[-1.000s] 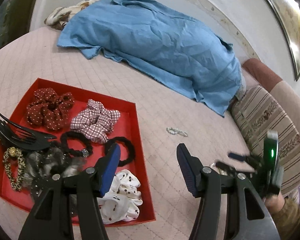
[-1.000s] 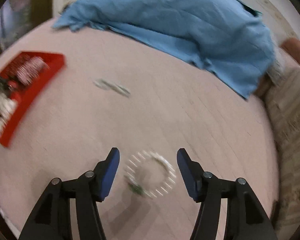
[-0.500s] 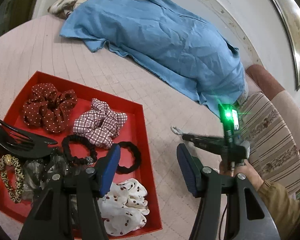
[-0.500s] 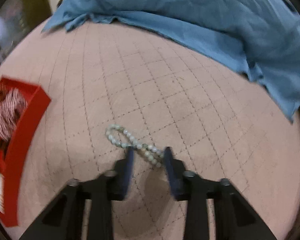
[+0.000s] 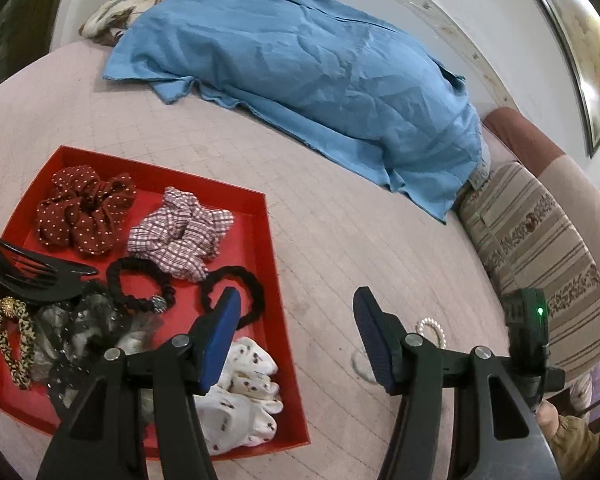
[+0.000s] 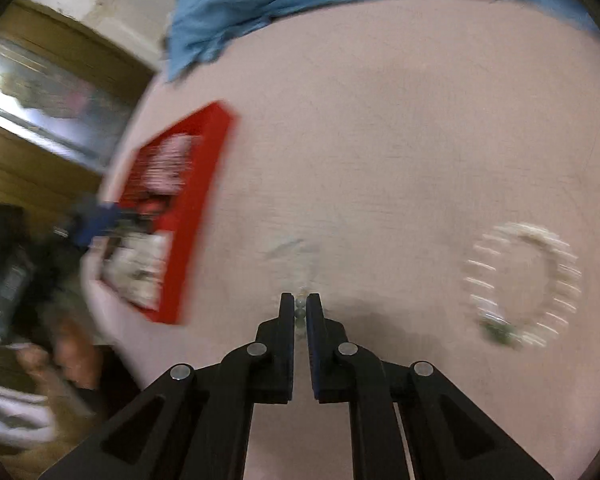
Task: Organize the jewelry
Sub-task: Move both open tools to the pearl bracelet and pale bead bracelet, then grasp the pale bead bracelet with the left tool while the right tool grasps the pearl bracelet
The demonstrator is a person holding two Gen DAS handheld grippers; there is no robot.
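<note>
Right wrist: right gripper (image 6: 300, 308) fingers (image 6: 287, 312) pinch bead bracelet (image 6: 300, 314).

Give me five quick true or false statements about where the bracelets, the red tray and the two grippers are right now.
1. The right gripper has its jaws closed on a green bead bracelet. True.
2. The white pearl bracelet lies inside the red tray. False: it lies on the pink bedspread, outside the tray.
3. The left gripper is open and holds nothing. True.
4. The red tray is empty. False: it holds scrunchies, among them a plaid scrunchie, black hair ties and a black hair claw.
5. A blue cloth lies across the far side of the bed. True.
</note>
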